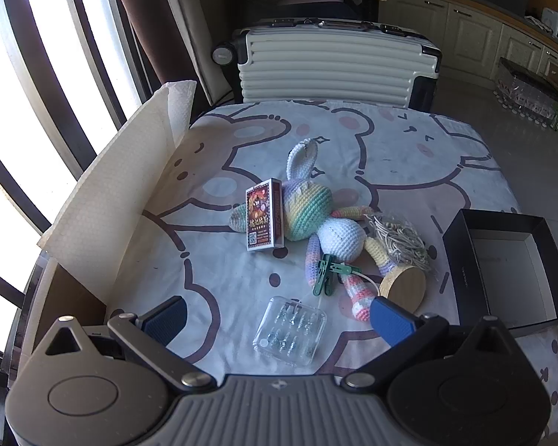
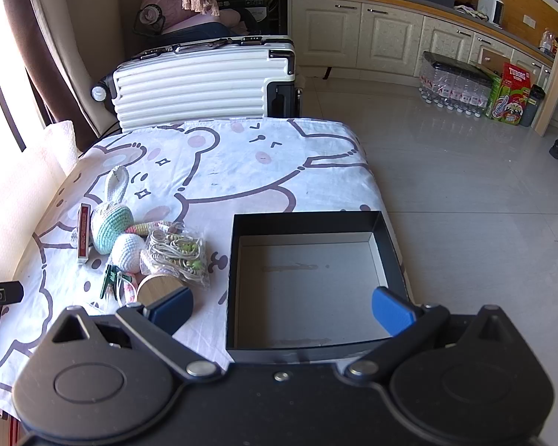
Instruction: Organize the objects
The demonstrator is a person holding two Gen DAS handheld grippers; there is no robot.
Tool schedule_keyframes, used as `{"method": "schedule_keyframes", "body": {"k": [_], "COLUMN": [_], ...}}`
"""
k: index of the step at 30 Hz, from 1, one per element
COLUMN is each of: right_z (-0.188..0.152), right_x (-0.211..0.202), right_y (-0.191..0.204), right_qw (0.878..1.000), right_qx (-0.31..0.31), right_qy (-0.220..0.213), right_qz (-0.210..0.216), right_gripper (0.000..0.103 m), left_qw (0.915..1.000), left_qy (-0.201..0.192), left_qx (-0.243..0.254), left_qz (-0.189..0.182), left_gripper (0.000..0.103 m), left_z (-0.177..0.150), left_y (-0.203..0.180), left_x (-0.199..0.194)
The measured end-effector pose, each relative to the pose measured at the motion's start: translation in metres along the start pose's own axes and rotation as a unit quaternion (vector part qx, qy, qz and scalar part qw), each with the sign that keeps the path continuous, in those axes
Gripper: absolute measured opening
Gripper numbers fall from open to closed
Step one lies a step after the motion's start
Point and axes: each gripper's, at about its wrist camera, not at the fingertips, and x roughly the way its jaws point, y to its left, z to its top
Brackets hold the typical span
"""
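A crochet rainbow bunny [image 1: 318, 219] lies mid-table, also in the right wrist view [image 2: 111, 223]. A card box [image 1: 263, 219] leans against its head. A green clothespin [image 1: 329, 273], a round wooden lid [image 1: 403, 284], a bagged cord bundle [image 1: 398, 239] and a clear plastic case [image 1: 290, 330] lie near it. An open black box [image 2: 308, 282] sits at the table's right side, nothing in it. My left gripper [image 1: 279, 321] is open, hovering over the clear case. My right gripper [image 2: 282, 308] is open, over the black box's near edge.
The table carries a bear-print cloth [image 1: 390, 156]. A white suitcase [image 1: 331, 63] stands behind it. A cardboard panel with white paper [image 1: 122, 182] stands along the left edge by the window. Tiled floor [image 2: 465, 186] and cabinets [image 2: 383, 33] lie to the right.
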Motion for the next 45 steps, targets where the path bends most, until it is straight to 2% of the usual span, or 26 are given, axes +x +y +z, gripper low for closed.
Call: {"method": "schedule_keyframes", "body": {"k": [45], "right_z": [-0.0019], "right_x": [0.0016], "right_y": [-0.0002], "right_qw": [1.000], "right_qx": [0.001], "right_qy": [0.000], "right_qz": [0.001], "right_gripper": [0.103], "left_qw": [0.9995], "left_qy": [0.000], "left_qx": [0.023], "left_qz": [-0.021], "left_gripper": [0.103], "left_z": [-0.0038], "left_y": [0.0018], "left_x": [-0.0022]}}
